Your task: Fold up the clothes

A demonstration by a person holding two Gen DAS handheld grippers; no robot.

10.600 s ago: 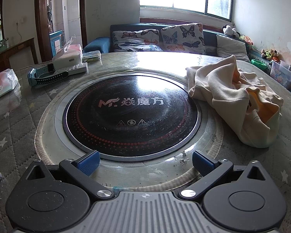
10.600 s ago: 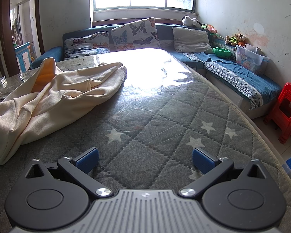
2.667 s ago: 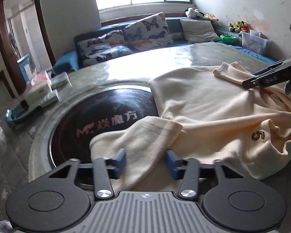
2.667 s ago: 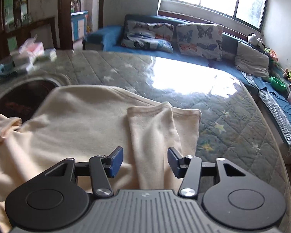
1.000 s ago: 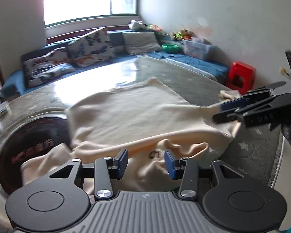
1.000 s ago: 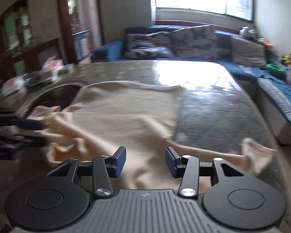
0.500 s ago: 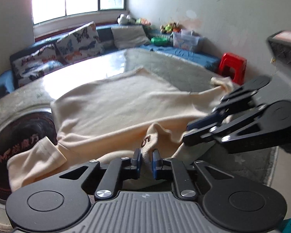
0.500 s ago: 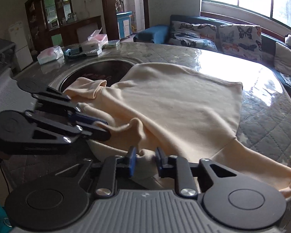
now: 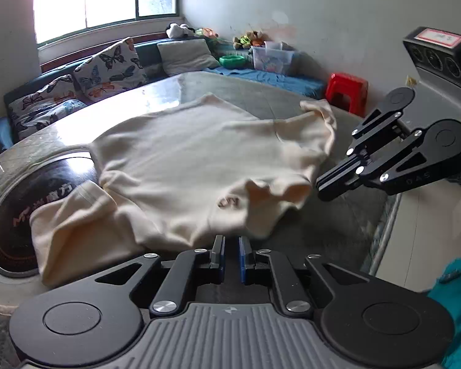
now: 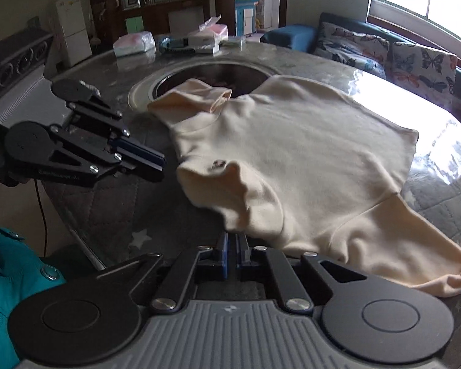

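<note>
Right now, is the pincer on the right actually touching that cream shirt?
Cannot tell. In the right wrist view the right gripper is nearly closed at the cream shirt edge, but no cloth shows between its pads.

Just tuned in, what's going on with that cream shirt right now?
A person with a handheld gripper in each hand is working on a cream shirt spread across the quilted table. Left gripper and right gripper are both at its near edge, fingers nearly closed; whether they pinch fabric isn't clear. No fold made yet.

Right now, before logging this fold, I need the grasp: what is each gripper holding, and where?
Left gripper and right gripper each appear shut on the cream sweatshirt, pinching its near edge.
</note>
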